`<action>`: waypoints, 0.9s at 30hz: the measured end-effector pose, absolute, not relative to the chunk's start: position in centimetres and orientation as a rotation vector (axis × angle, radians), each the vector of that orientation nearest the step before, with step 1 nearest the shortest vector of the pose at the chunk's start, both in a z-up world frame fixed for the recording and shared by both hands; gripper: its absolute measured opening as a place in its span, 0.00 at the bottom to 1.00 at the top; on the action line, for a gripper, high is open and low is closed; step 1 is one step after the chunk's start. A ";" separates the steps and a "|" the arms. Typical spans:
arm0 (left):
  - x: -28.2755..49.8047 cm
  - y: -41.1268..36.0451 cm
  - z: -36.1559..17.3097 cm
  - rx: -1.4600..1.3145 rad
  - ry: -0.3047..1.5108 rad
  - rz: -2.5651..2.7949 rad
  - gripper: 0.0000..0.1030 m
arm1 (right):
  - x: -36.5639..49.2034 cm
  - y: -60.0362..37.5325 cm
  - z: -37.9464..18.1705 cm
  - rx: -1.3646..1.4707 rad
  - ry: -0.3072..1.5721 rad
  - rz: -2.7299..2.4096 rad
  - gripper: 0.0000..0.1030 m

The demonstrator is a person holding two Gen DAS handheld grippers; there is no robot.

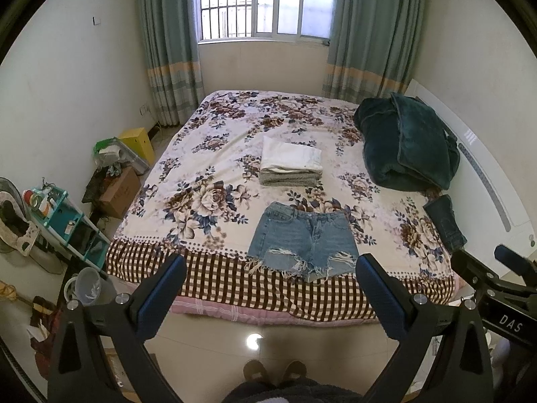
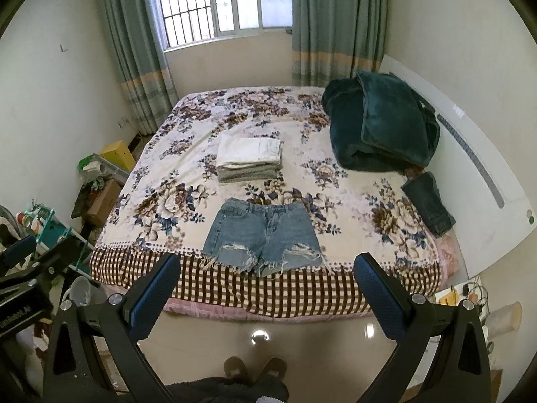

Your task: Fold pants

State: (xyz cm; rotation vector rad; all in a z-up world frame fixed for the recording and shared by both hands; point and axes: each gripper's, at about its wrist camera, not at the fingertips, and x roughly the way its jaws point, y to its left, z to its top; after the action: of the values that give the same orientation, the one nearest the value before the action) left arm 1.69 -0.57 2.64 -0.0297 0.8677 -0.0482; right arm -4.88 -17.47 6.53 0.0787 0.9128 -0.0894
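Observation:
Frayed light-blue denim shorts [image 1: 302,240] lie flat near the front edge of the floral bed [image 1: 208,154], waistband away from me; they also show in the right wrist view [image 2: 265,235]. My left gripper [image 1: 270,265] is open and empty, held back from the bed over the floor. My right gripper [image 2: 266,263] is open and empty, also short of the bed edge. The right gripper shows at the right edge of the left wrist view [image 1: 496,265]. The left gripper shows at the left edge of the right wrist view [image 2: 23,255].
A folded stack of white and grey clothes [image 1: 290,163] lies behind the shorts. A dark green blanket [image 1: 406,144] is heaped at the right, with dark jeans [image 1: 444,221] by the white headboard [image 1: 486,168]. Shelves and boxes [image 1: 67,221] crowd the floor on the left.

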 end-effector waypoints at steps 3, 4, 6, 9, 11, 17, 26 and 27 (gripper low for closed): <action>2.6 -0.2 1.2 -0.019 0.864 -0.042 1.00 | -3.9 -18.2 5.4 0.117 0.927 -0.108 1.00; 3.2 -0.3 0.6 -0.003 0.866 -0.031 1.00 | -3.3 -18.5 4.9 0.131 0.932 -0.118 1.00; 4.7 -0.5 -0.6 0.016 0.861 -0.035 1.00 | -2.0 -19.3 3.4 0.158 0.943 -0.138 1.00; 7.3 -1.2 -2.8 0.063 0.865 -0.022 1.00 | 0.6 -20.9 0.8 0.171 0.962 -0.178 1.00; 9.3 -2.1 -4.7 0.090 0.891 -0.008 1.00 | 2.7 -22.6 -1.5 0.178 0.986 -0.203 1.00; 16.6 -6.9 -12.2 0.177 0.998 0.072 1.00 | 11.2 -30.4 -9.6 0.252 1.112 -0.184 1.00; 27.5 -19.7 -29.0 0.093 1.274 0.172 1.00 | 28.5 -45.5 -27.6 0.254 1.333 -0.060 1.00; 28.3 -21.0 -31.0 0.083 1.299 0.182 1.00 | 30.3 -47.0 -29.8 0.241 1.358 -0.051 1.00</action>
State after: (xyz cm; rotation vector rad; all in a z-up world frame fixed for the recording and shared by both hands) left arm 28.27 -20.96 -30.96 0.0832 1.2994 0.1816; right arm 30.29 -47.01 -29.77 0.2406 1.3576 -0.0508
